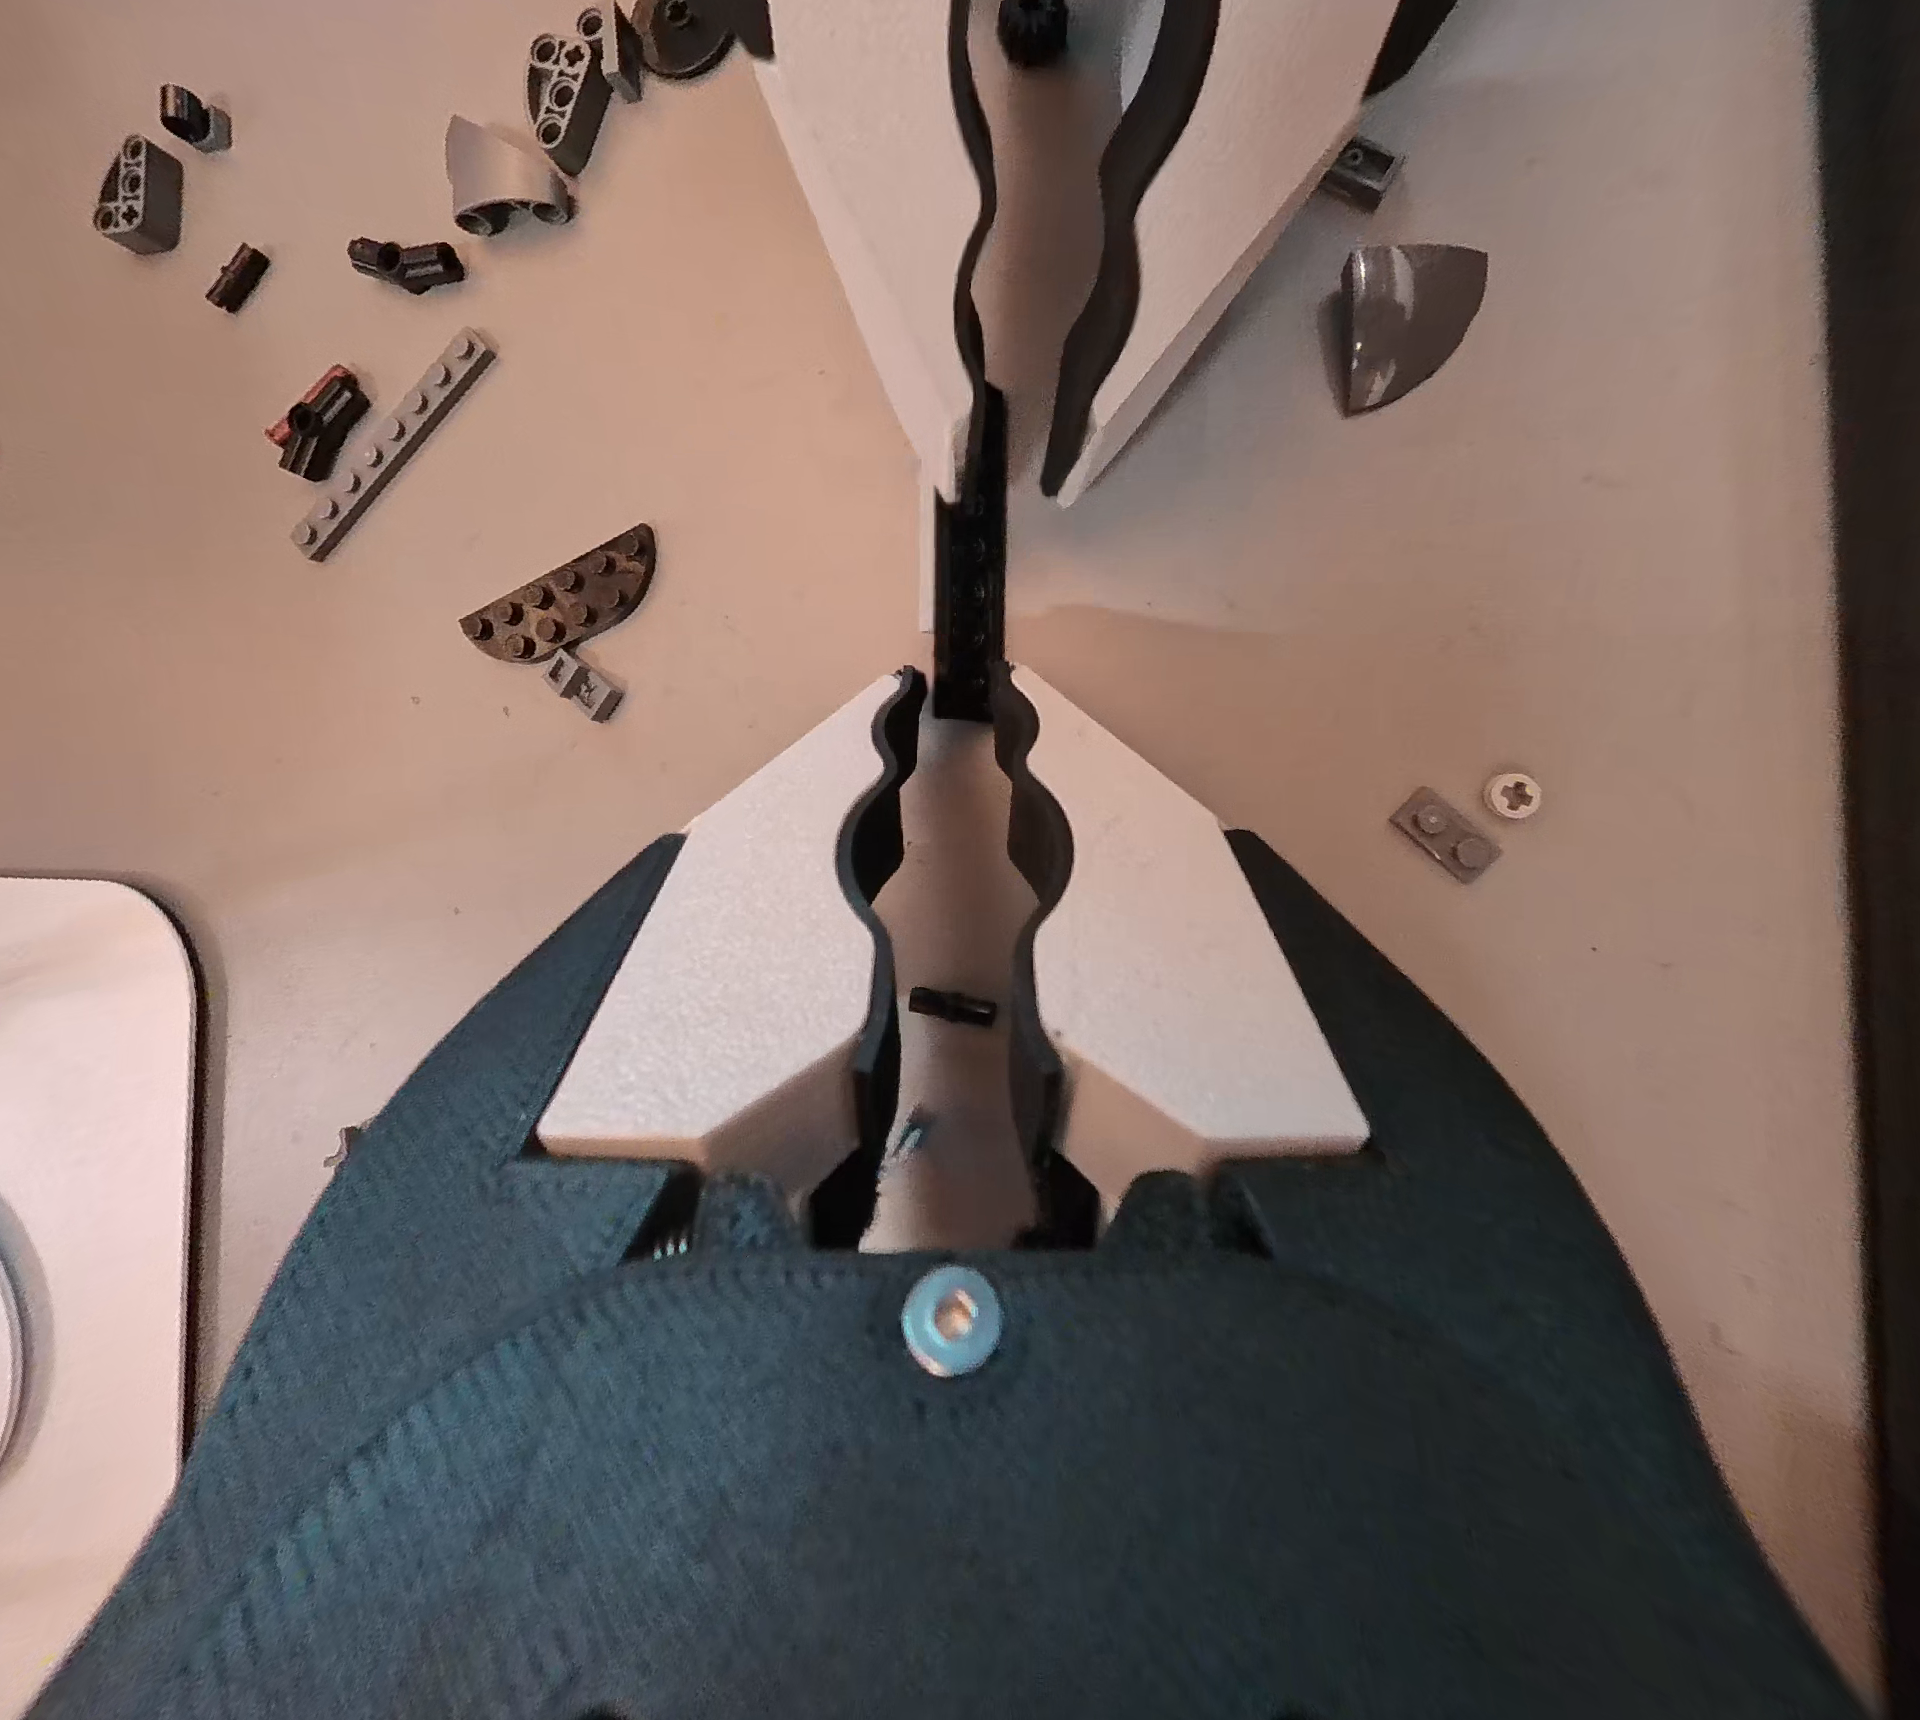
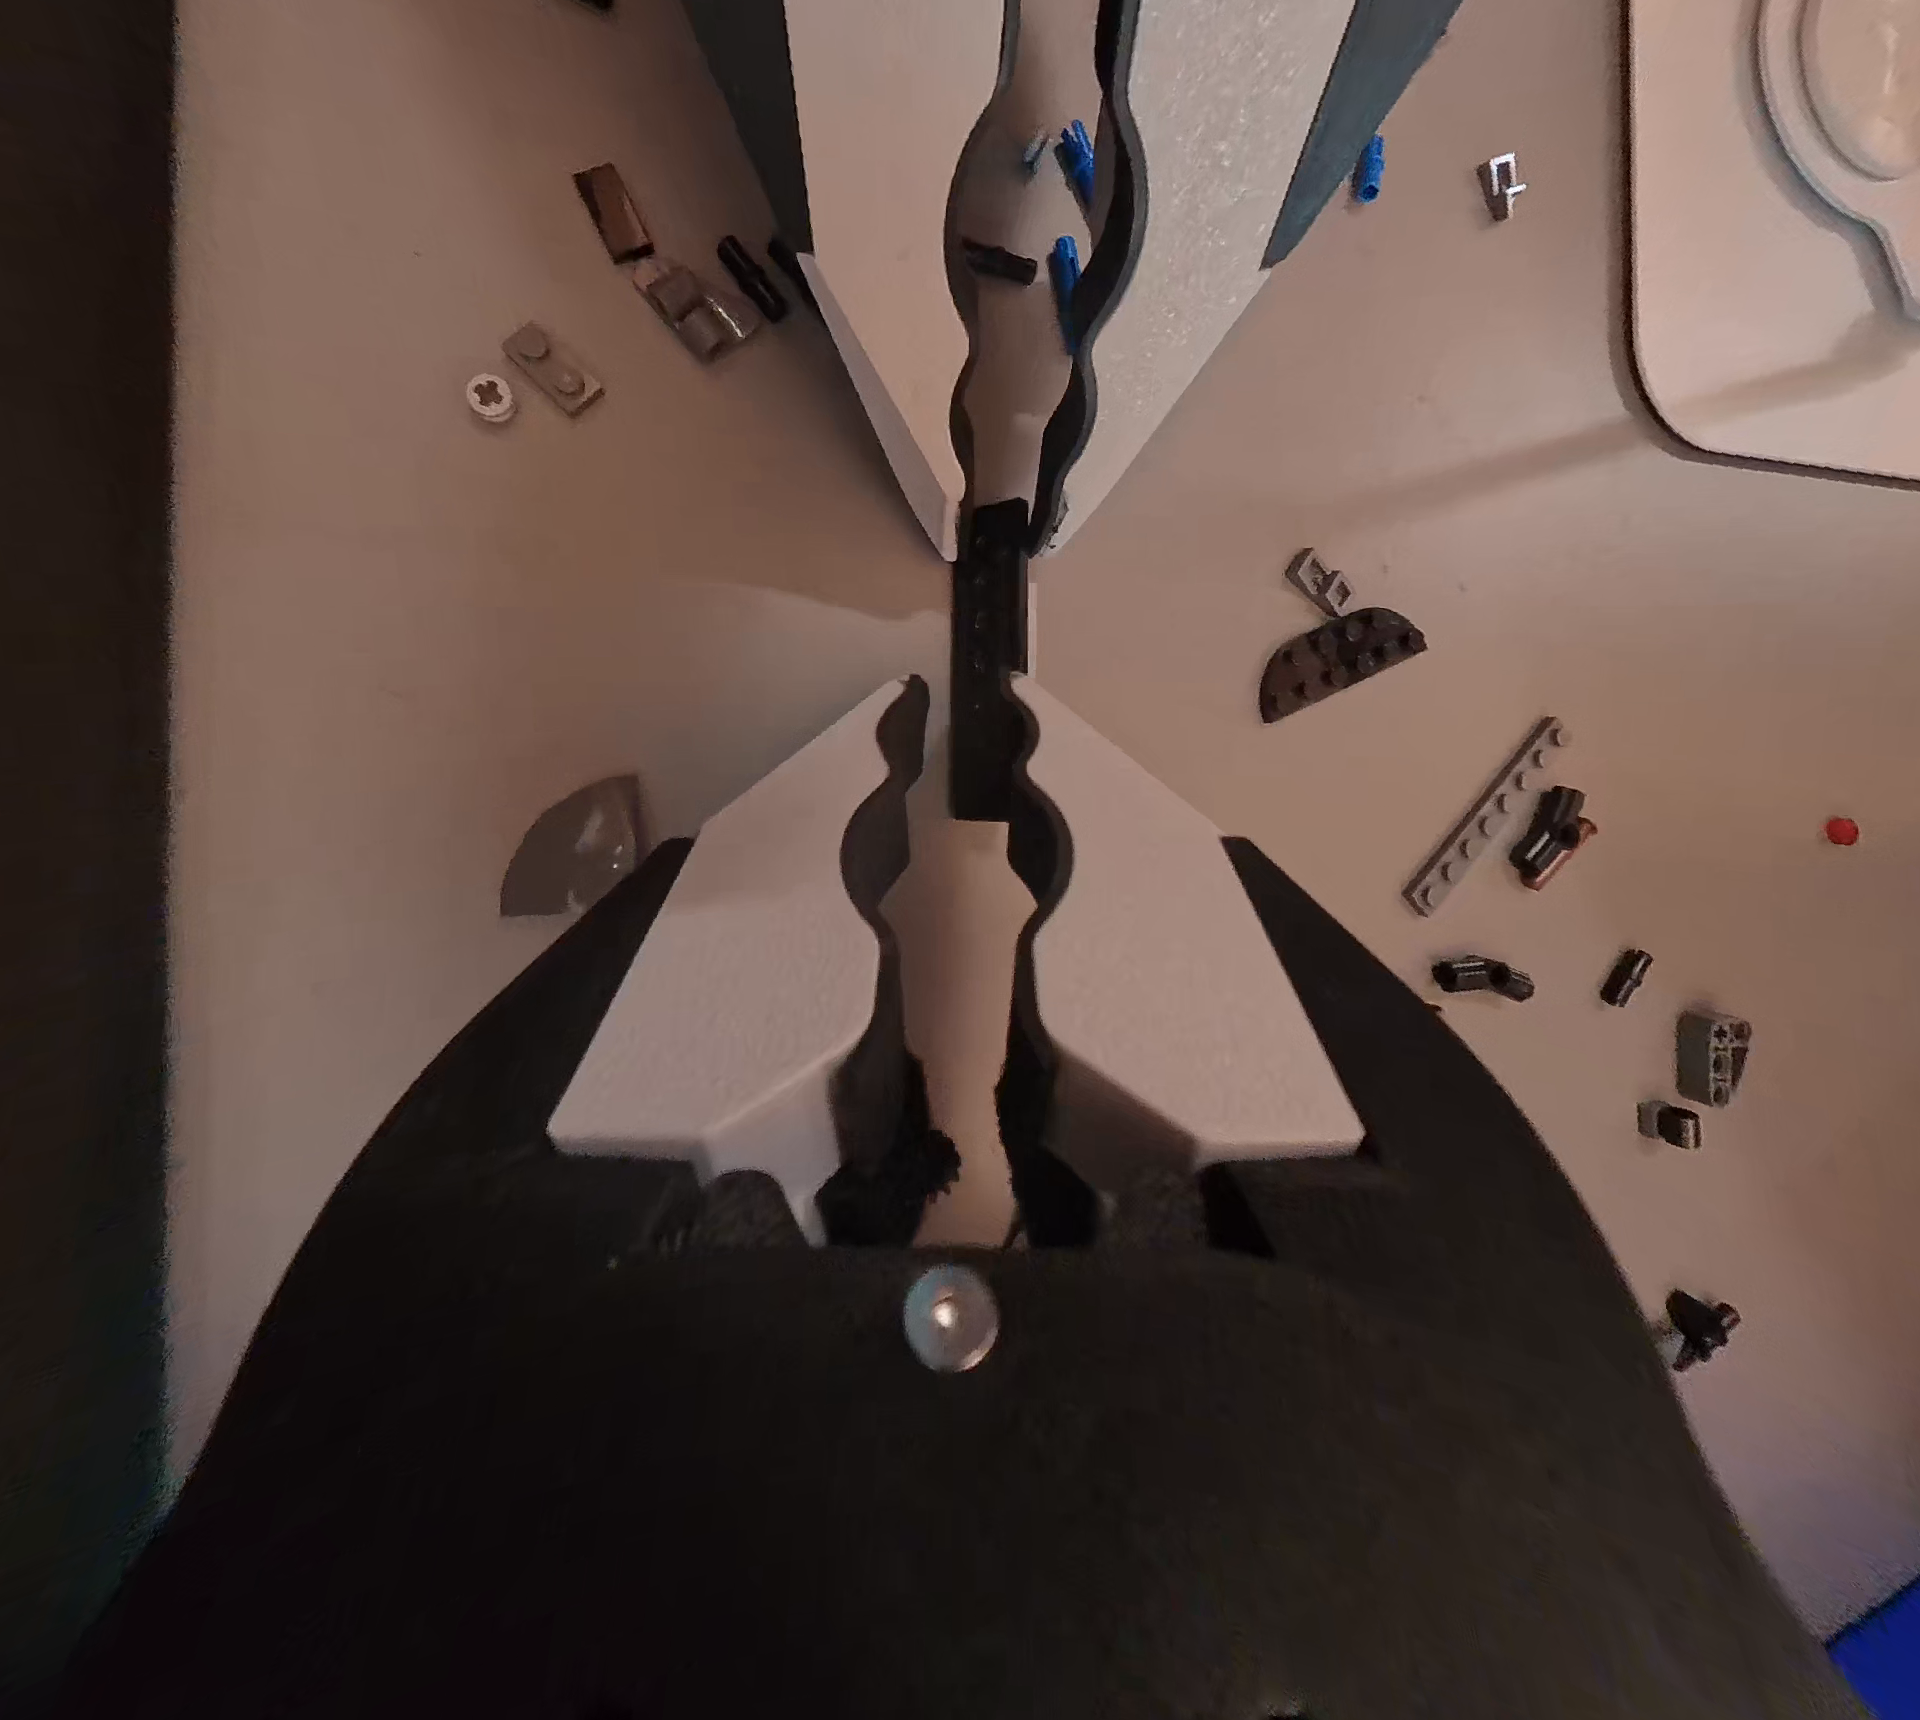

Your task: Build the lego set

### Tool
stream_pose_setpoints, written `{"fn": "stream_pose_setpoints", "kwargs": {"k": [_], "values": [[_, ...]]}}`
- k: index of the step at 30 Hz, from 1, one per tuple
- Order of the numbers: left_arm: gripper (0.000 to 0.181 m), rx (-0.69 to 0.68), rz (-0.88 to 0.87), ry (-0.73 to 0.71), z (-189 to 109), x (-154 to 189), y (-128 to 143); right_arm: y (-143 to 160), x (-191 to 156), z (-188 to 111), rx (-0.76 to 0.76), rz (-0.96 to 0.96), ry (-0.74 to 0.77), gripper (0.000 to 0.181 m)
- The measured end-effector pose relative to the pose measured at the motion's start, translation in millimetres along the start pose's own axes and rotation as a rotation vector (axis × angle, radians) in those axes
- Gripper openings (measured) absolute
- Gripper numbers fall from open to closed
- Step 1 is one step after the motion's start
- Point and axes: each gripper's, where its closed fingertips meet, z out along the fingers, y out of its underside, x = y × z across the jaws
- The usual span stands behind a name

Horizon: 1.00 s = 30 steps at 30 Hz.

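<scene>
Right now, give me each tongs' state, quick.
Left tongs: shut on the black beam.
Right tongs: shut on the same beam, at its other end.

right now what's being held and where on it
A long black lego piece, held by both ends: the left gripper pinches one end, the right gripper the other.

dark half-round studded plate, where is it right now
The dark half-round studded plate lies on the table left of the left gripper in the left wrist view, just below the long grey strip.

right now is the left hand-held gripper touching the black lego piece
Touching. The left wrist view shows the left hand-held gripper pinching the near end of the black lego piece.
</scene>
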Motion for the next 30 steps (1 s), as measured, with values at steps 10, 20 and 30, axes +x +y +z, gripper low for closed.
{"fn": "stream_pose_setpoints", "kwargs": {"k": [10,20,30], "values": [[0.01,-0.012,0.002,-0.015,1.9,-1.3,0.3,-2.5,-3.7,0.6,0.019,0.009,-0.025,0.006],[0.017,-0.028,-0.015,0.0,-2.7,-2.9,6.4,-1.6,-0.8,1.0,0.003,0.008,-0.003,0.001],[0.018,0.021,-0.087,0.061,-19.4,-4.1,13.9,-9.2,0.3,-6.0,0.072,0.027,-0.013,0.001]]}}
